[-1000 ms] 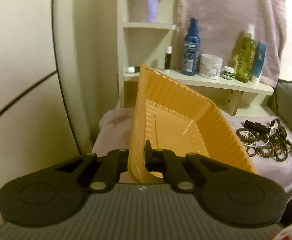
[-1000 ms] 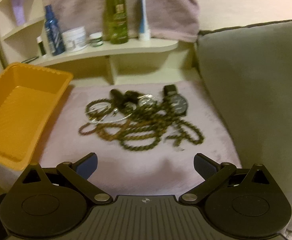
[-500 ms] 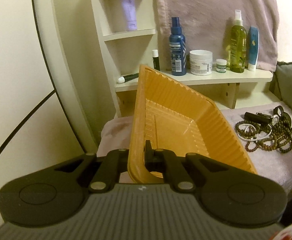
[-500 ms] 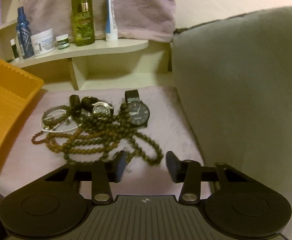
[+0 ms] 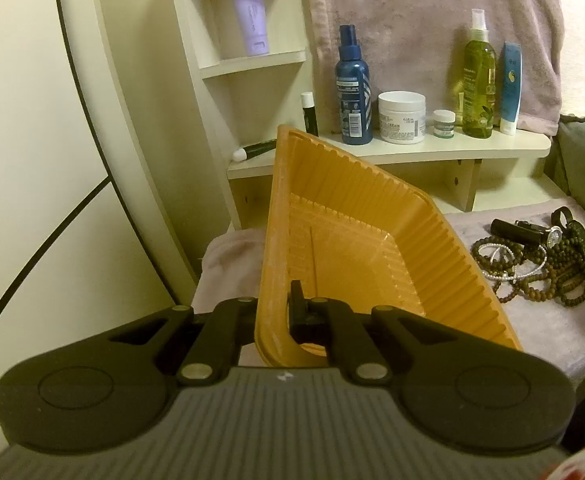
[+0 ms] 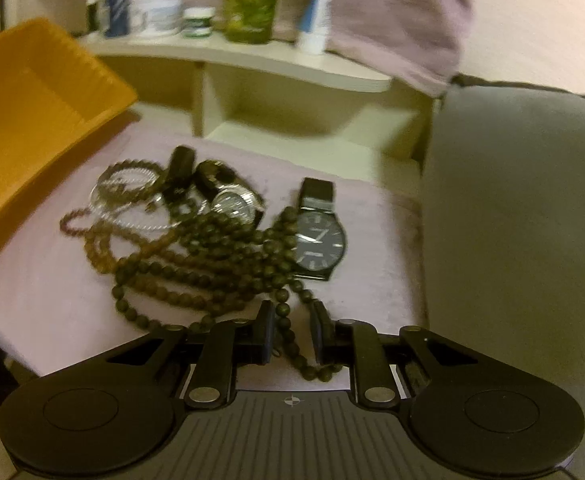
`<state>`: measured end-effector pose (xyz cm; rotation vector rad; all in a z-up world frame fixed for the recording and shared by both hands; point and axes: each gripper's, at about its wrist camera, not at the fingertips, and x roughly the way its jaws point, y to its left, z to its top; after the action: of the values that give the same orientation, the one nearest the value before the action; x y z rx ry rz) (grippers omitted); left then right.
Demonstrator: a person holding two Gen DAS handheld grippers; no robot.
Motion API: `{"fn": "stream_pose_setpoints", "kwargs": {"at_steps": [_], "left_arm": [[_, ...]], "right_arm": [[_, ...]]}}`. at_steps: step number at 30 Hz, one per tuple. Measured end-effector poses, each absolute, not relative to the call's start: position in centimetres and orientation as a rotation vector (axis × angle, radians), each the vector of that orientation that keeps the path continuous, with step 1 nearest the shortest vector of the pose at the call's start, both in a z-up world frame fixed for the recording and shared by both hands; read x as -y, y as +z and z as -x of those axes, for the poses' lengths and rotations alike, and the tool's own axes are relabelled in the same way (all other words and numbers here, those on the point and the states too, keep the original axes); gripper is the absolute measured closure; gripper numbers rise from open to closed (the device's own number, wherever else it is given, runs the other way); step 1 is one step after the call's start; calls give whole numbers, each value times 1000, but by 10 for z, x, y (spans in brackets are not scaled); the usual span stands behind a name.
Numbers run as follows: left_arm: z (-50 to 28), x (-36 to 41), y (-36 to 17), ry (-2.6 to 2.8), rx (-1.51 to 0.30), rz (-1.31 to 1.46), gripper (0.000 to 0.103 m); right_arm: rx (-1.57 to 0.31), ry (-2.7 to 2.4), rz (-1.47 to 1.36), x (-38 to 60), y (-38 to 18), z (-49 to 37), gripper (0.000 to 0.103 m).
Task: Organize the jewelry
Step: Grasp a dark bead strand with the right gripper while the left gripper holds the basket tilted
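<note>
Right fingers (image 6: 291, 334) closing around bead strand (image 6: 212, 264); left fingers (image 5: 278, 312) clamp tray (image 5: 356, 216).

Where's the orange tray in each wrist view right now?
Left wrist: orange tray fills the centre, tilted, its near rim clamped in the left hand-held gripper.
Right wrist: orange tray at the far left, cut by the frame edge.
Shared landmark: green spray bottle on the shelf.

Dim, warm yellowish indoor light throughout; the left wrist view is sharp, its straight shelf (image 5: 388, 156) edges bowed by the fisheye lens; the right wrist view is smeared by motion blur, the bottles (image 6: 252, 0) worst; dark rounded corners frame both.
</note>
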<state>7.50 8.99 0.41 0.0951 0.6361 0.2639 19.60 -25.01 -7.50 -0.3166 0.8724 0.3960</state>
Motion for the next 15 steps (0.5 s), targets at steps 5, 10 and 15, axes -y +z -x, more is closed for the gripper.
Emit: {"fn": "stream_pose_setpoints", "kwargs": {"at_steps": [5, 10, 15], "left_arm": [[-74, -91, 4, 263, -637, -96, 99], [-74, -93, 2, 257, -638, -97, 99], [-74, -95, 0, 251, -631, -100, 99]], "right_arm": [[-867, 414, 366, 241, -74, -195, 96], [-790, 398, 377, 241, -45, -182, 96], [-661, 387, 394, 240, 3, -170, 96]]}}
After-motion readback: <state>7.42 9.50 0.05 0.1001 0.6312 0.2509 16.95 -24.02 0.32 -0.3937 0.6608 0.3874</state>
